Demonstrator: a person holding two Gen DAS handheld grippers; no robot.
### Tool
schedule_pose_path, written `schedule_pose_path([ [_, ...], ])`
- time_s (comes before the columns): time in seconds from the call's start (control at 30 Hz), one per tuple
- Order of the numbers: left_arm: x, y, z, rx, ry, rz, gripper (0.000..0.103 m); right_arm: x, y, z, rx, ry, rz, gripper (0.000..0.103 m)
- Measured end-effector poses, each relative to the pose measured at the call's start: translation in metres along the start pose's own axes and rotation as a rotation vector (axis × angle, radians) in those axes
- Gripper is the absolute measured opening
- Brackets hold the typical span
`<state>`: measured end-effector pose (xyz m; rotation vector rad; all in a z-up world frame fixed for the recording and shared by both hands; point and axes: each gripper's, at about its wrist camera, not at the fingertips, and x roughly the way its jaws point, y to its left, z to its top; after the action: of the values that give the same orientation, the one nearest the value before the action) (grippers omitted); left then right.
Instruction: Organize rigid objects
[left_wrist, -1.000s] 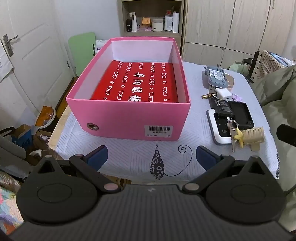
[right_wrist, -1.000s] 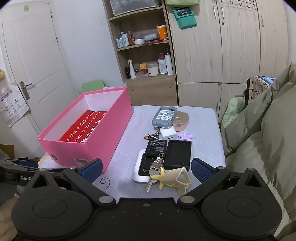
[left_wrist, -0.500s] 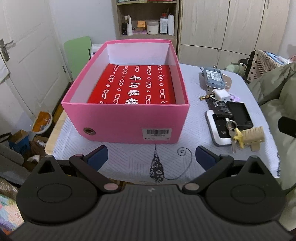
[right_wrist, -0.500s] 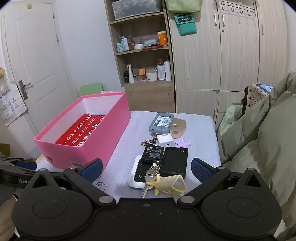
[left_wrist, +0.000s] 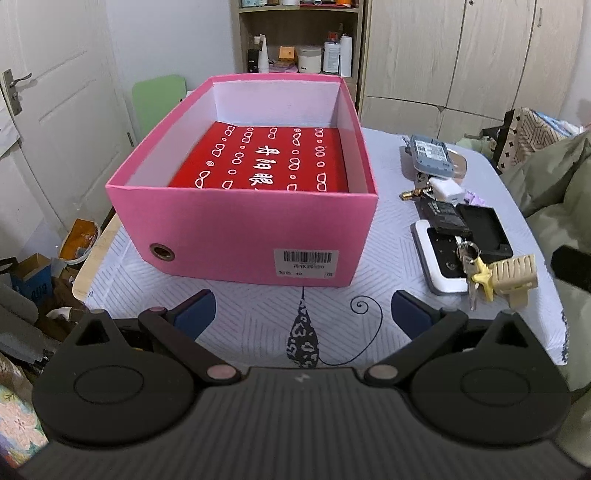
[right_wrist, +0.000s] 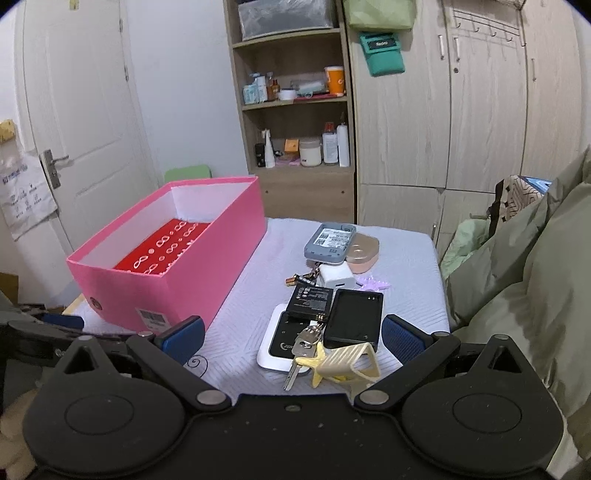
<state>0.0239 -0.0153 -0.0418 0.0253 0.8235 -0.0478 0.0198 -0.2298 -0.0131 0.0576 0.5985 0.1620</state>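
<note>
An open pink box with a red patterned sheet on its floor stands on the left of the table. To its right lies a row of small things: a cream hair claw, keys, a white-edged device, a black case, a black battery, a white charger and a grey device. My left gripper is open and empty before the box front. My right gripper is open and empty, just short of the hair claw.
The table has a white patterned cloth. A green quilt lies along its right side. A shelf unit and wardrobe stand behind it. A door and floor clutter are at the left.
Both grippers have tilted up and drawn back a little; the box and the objects sit lower in both views. Nothing on the table has moved. Both grippers stay open.
</note>
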Motion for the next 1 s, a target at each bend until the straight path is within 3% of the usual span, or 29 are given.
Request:
schedule_pose_path([
  [0.37,-0.009,-0.009,-0.006,0.001,-0.024,0.038,0.103,-0.002,-0.015,-0.007,0.024,-0.018,0.015,0.103],
  [1.0,-0.009,-0.013,0.005,0.024,-0.030,0.027,0.103,0.007,-0.021,-0.009,0.017,-0.035,0.033,0.103],
])
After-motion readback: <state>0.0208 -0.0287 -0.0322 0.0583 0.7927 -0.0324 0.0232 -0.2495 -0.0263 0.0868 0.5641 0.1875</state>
